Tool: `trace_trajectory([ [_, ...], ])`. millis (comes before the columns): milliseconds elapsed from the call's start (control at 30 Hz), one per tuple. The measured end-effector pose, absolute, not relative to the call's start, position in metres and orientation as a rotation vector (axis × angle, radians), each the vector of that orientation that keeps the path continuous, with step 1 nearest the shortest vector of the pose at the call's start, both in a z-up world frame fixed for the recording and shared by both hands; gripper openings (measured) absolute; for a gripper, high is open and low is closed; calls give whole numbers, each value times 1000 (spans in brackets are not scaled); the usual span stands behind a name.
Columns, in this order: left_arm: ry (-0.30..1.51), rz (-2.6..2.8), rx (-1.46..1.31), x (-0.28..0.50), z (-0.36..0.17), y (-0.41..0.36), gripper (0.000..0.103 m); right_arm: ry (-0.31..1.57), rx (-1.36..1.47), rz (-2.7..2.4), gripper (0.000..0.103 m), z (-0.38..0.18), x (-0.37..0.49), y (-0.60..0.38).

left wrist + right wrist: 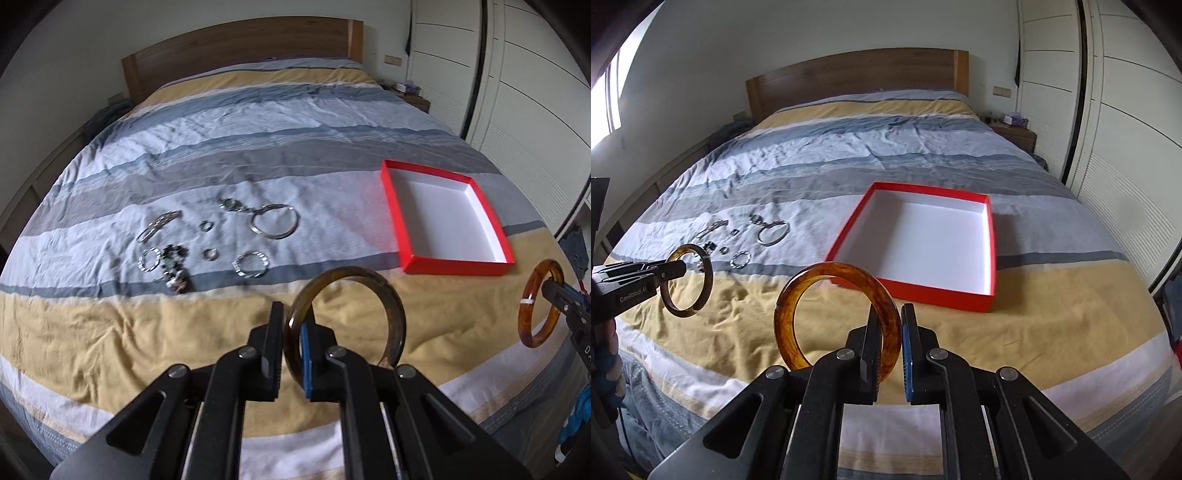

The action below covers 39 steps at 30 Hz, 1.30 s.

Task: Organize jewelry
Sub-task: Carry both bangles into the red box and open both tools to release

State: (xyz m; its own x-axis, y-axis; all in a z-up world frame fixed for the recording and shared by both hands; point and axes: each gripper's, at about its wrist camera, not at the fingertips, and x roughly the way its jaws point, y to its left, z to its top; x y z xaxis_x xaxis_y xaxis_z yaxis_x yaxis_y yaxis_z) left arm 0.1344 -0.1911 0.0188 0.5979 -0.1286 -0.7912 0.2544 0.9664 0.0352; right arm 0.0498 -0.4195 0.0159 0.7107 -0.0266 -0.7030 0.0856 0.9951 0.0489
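The bedspread (184, 147) runs in broad bands — pale blue, slate grey, white and mustard yellow — below a brown wooden headboard (236, 48), with cream-white wardrobe doors (517, 110) off the bed's right edge. The shallow box (871, 206) near that edge is bright red outside and plain white inside, while the small jewelry pieces (210, 240) toward the left edge are silver, one cluster dark-beaded. Both grippers are black with a blue pad; the left gripper (291, 350) bears a dark olive-brown bangle (395, 314), the right gripper (890, 354) a mottled amber-orange bangle (786, 302) — tortoiseshell-like.
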Motion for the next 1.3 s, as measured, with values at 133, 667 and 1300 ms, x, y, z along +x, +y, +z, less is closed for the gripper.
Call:
trace_trajectory([
  [133, 908, -301, 182, 166, 17, -242, 7, 793, 68, -95, 10, 12, 82, -455],
  [667, 985, -483, 303, 280, -59, -384, 8, 902, -19, -104, 10, -46, 264, -520],
  [1300, 1051, -351, 232, 288, -92, -378, 11, 1033, -110, -43, 23, -92, 303, -512],
])
